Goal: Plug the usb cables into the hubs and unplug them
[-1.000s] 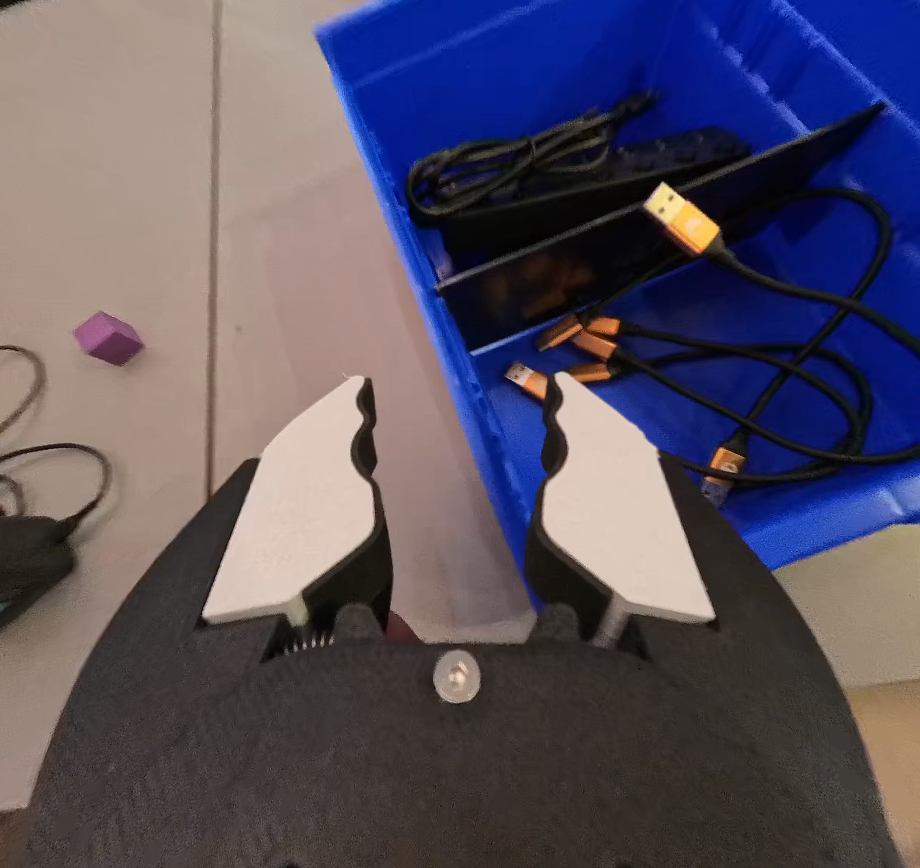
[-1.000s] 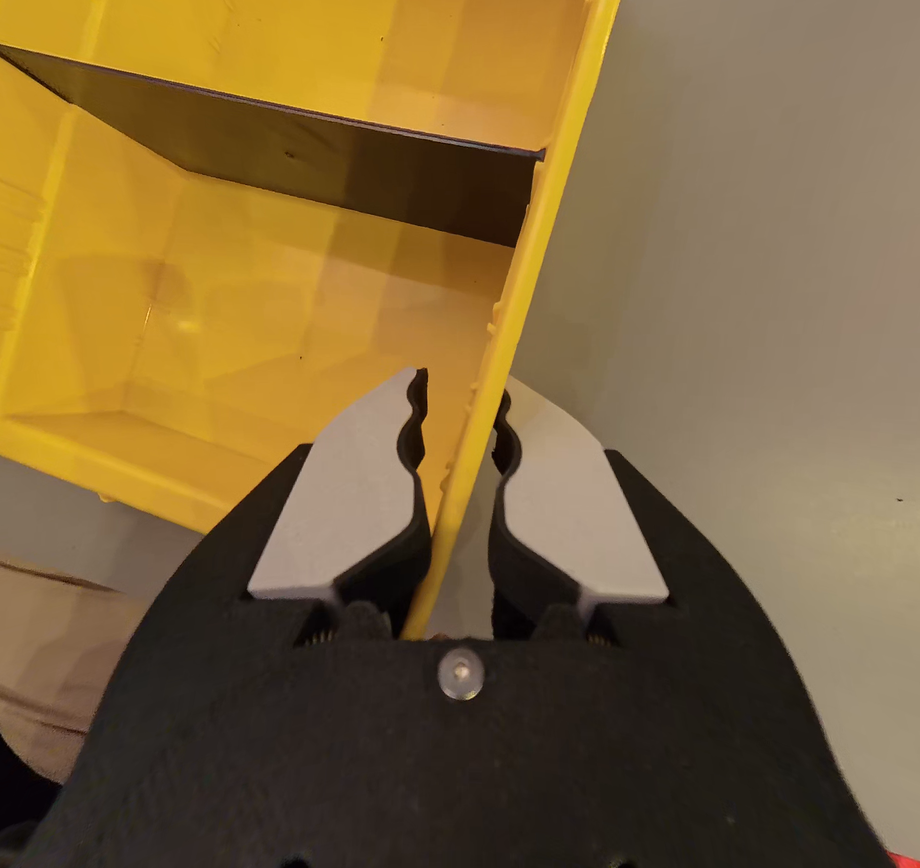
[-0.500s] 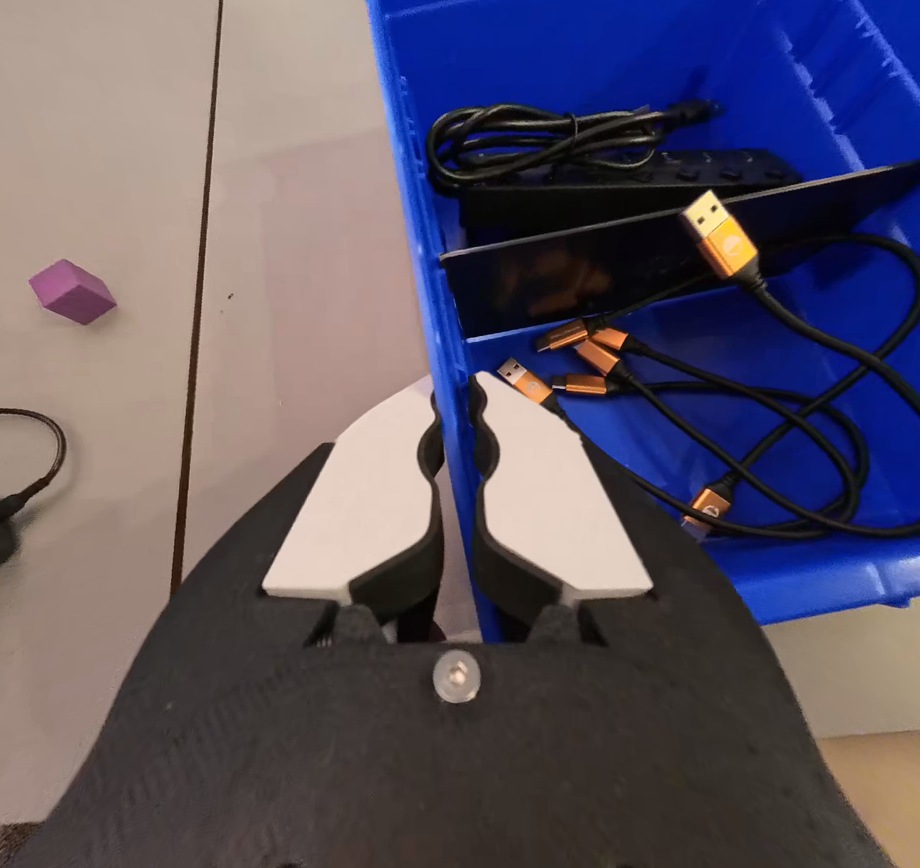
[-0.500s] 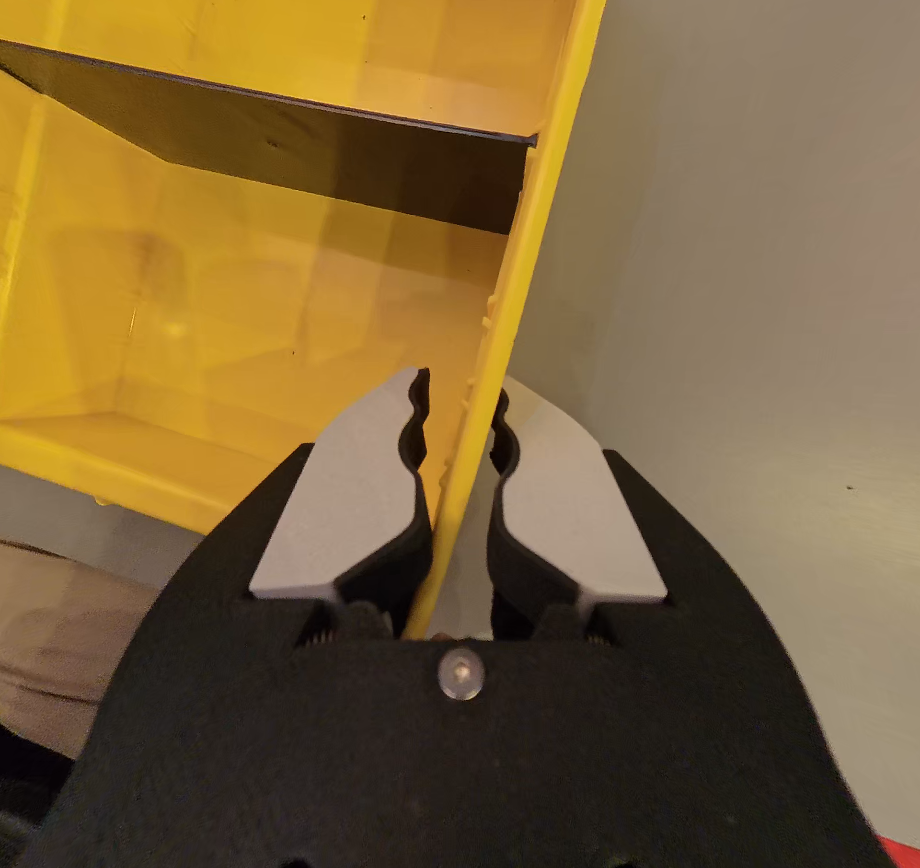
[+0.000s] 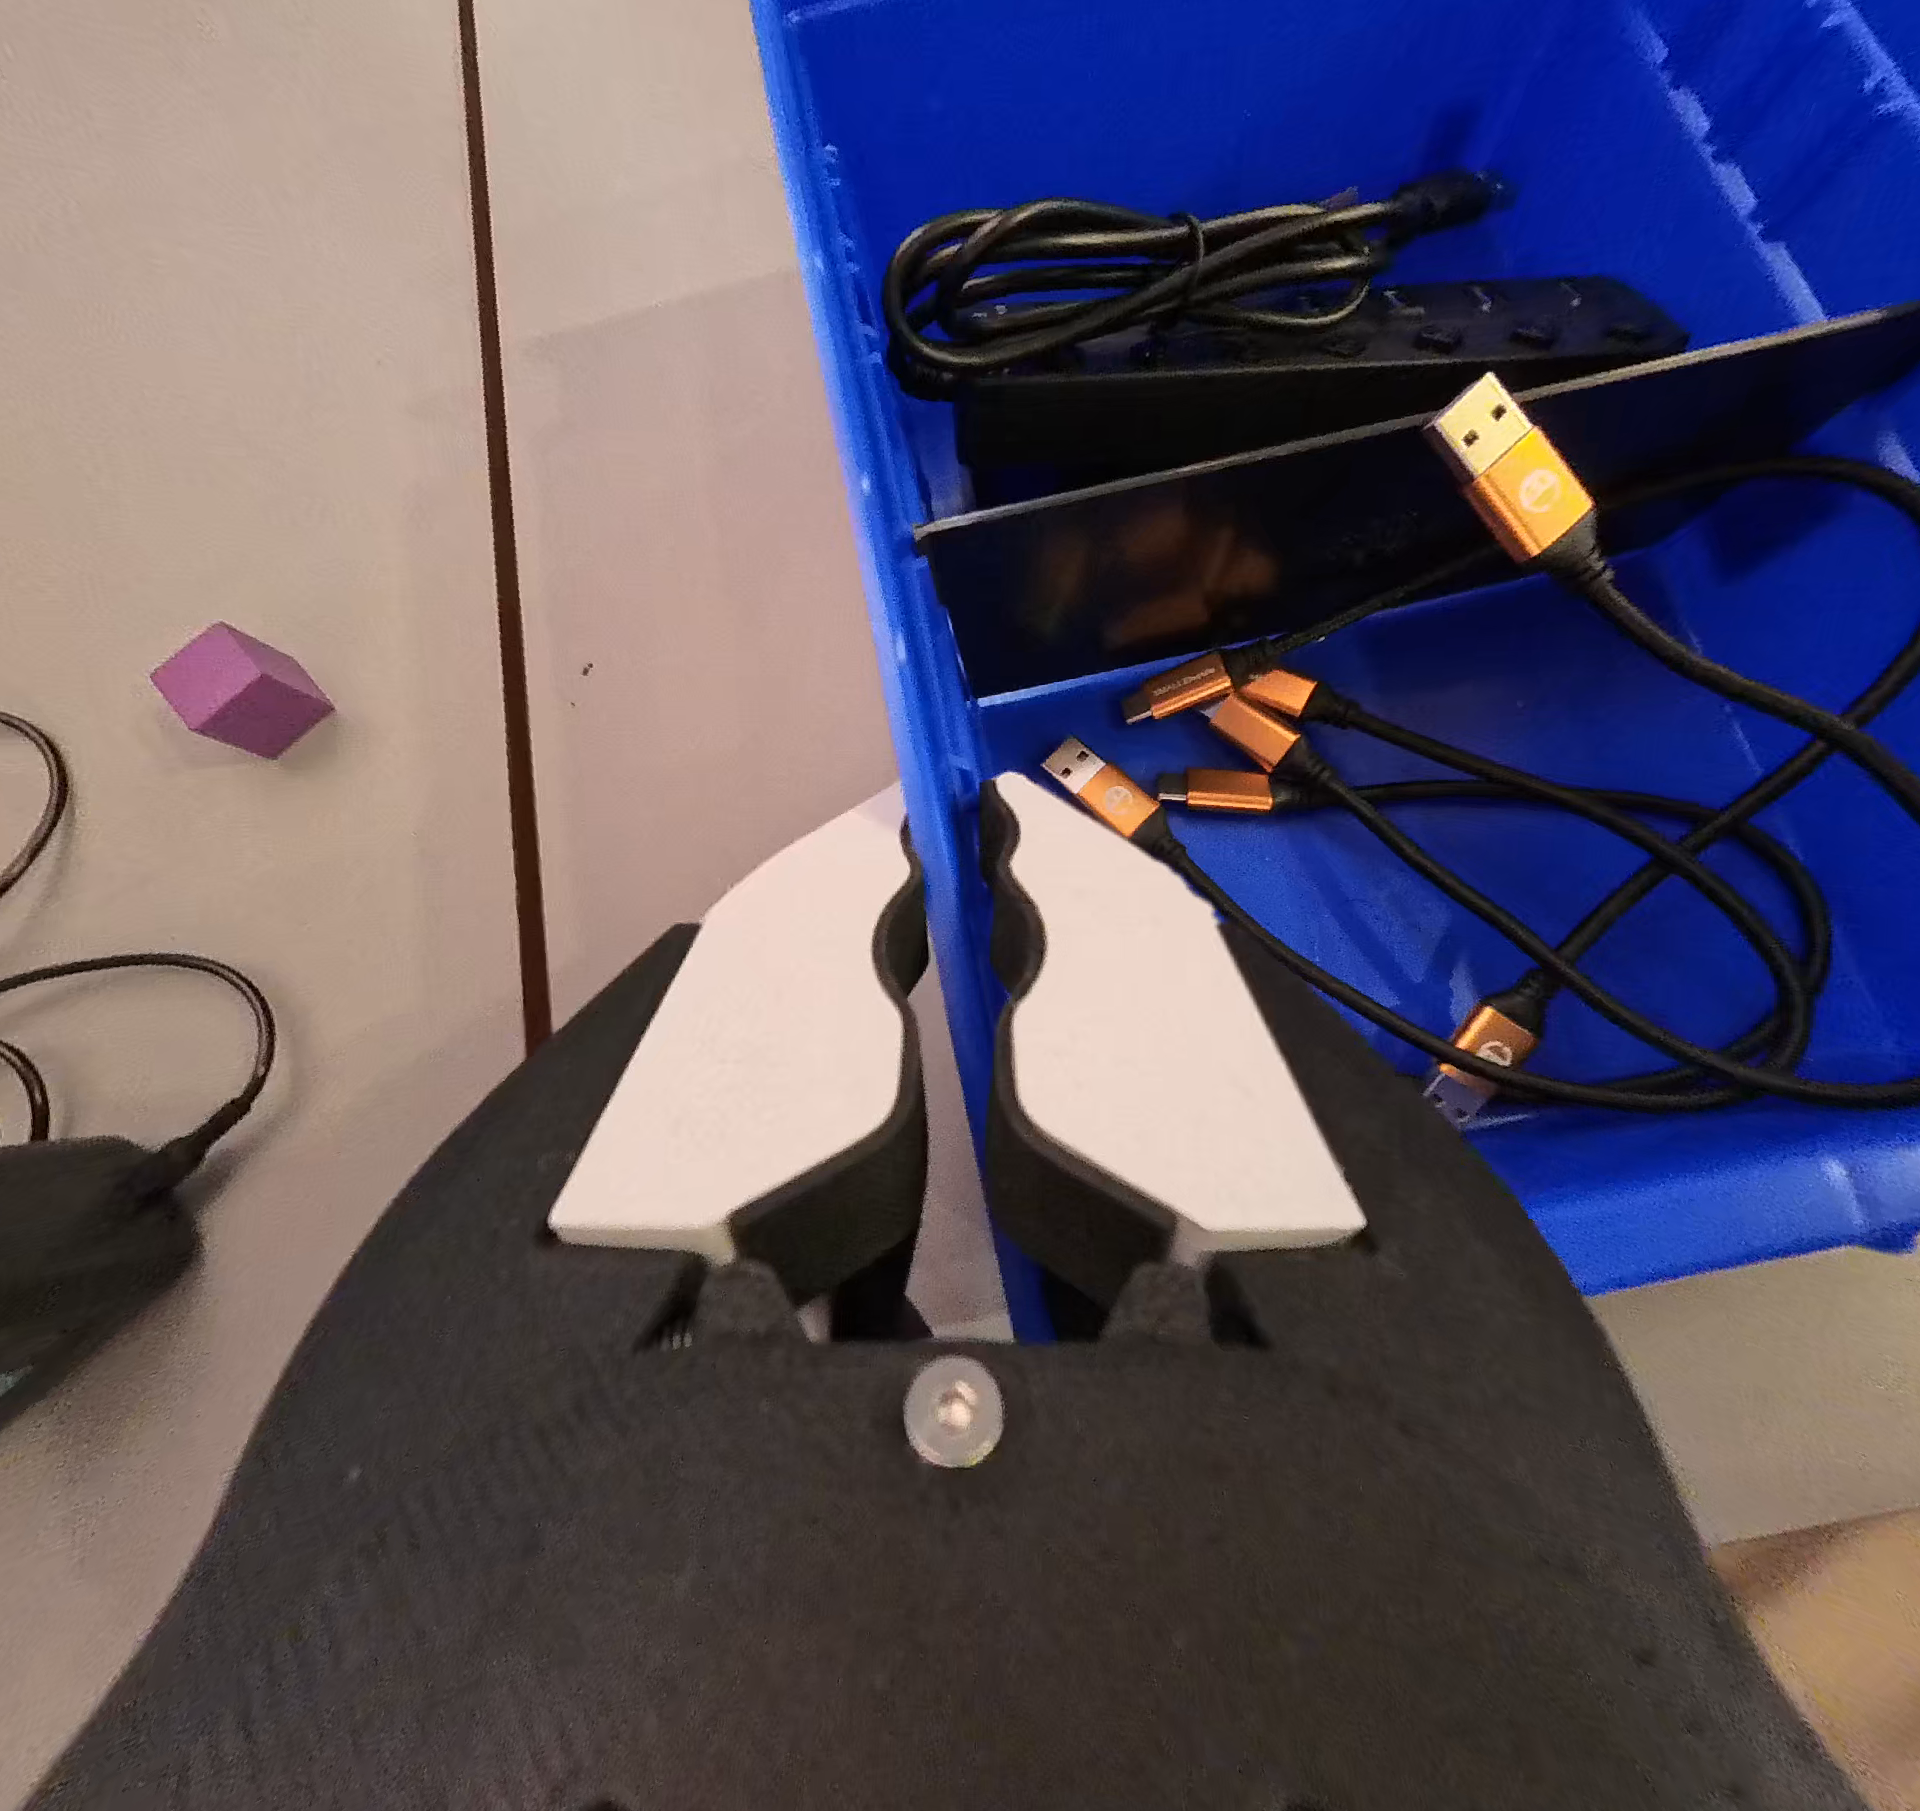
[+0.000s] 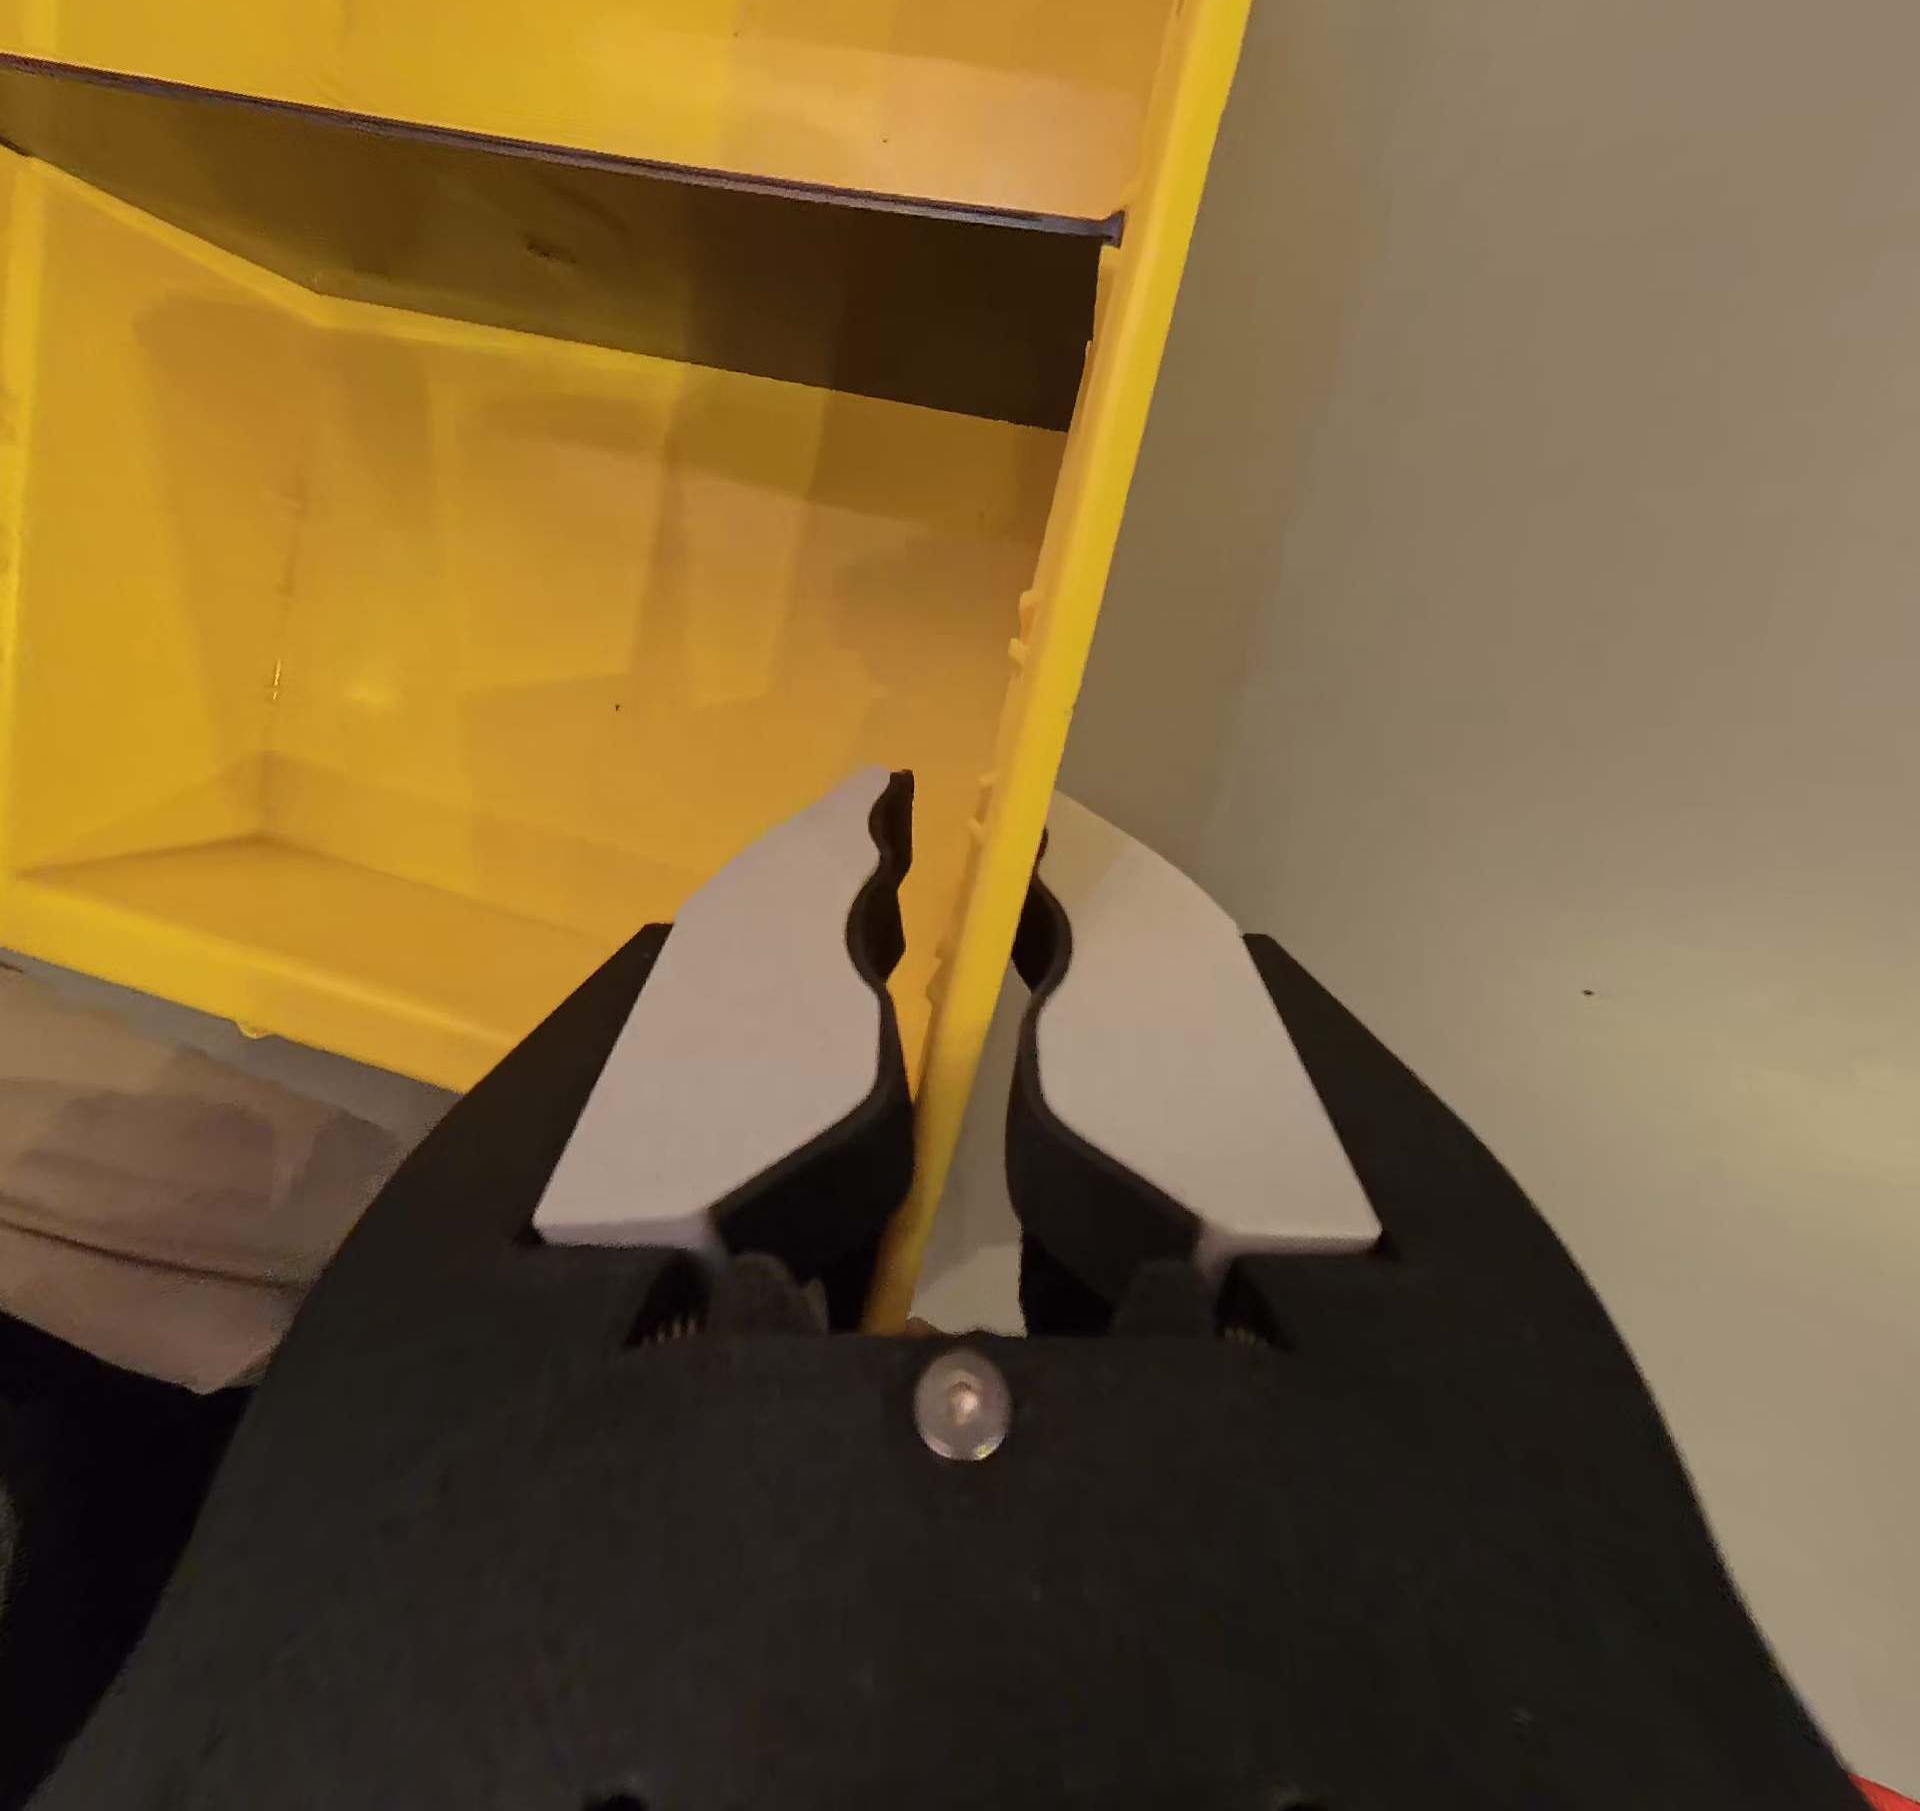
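Pinching the blue bin [image 5: 831,234] wall, L claw [image 5: 951,831] sits narrow, prob to reposition it; usb cables [image 5: 1507,826] lie just right of its tips, hub [image 5: 1320,353] ahead beyond divider [image 5: 1195,556]. R claw [image 6: 971,816] clamps yellow bin [image 6: 1132,473] wall likewise

Pale grey table [image 5: 260,255] divided by a dark lengthwise seam [image 5: 499,514]; warm indoor light casts soft shadows. Brownish floor [image 6: 125,1190] is visible beyond the table's near edge.
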Tool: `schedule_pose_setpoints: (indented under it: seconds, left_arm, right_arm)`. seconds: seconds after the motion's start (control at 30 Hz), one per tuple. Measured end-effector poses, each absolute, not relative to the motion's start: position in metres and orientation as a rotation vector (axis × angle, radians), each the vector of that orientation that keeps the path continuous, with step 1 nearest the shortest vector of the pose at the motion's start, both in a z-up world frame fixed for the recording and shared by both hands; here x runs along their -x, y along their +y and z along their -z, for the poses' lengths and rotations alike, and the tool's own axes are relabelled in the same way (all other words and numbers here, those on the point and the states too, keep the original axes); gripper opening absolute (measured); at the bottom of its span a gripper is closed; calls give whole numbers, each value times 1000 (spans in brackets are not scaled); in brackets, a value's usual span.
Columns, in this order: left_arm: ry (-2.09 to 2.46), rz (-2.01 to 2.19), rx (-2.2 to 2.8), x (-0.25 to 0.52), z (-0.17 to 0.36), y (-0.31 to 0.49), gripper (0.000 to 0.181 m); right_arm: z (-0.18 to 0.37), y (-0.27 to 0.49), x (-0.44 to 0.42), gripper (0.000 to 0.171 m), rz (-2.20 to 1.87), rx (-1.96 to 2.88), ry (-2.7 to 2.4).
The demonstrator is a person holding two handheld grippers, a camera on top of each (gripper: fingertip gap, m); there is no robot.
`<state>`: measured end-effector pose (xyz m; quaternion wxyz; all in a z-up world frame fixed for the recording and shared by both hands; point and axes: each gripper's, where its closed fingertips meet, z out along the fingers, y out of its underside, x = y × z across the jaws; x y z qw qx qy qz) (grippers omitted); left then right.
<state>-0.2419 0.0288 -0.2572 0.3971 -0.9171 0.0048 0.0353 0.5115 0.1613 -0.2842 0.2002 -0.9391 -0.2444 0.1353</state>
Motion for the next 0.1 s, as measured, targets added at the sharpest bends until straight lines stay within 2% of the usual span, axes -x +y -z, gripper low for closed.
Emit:
schedule_pose_setpoints:
  seconds: [0.03,0.1]
  left_arm:
    - [-5,-68,2320,243,257,29,7]
    - [-21,-48,2307,244,257,31,6]
  right_arm:
    - [284,162,-515,16,-377,2630,-695]
    - [285,163,-521,15,-382,2645,-699]
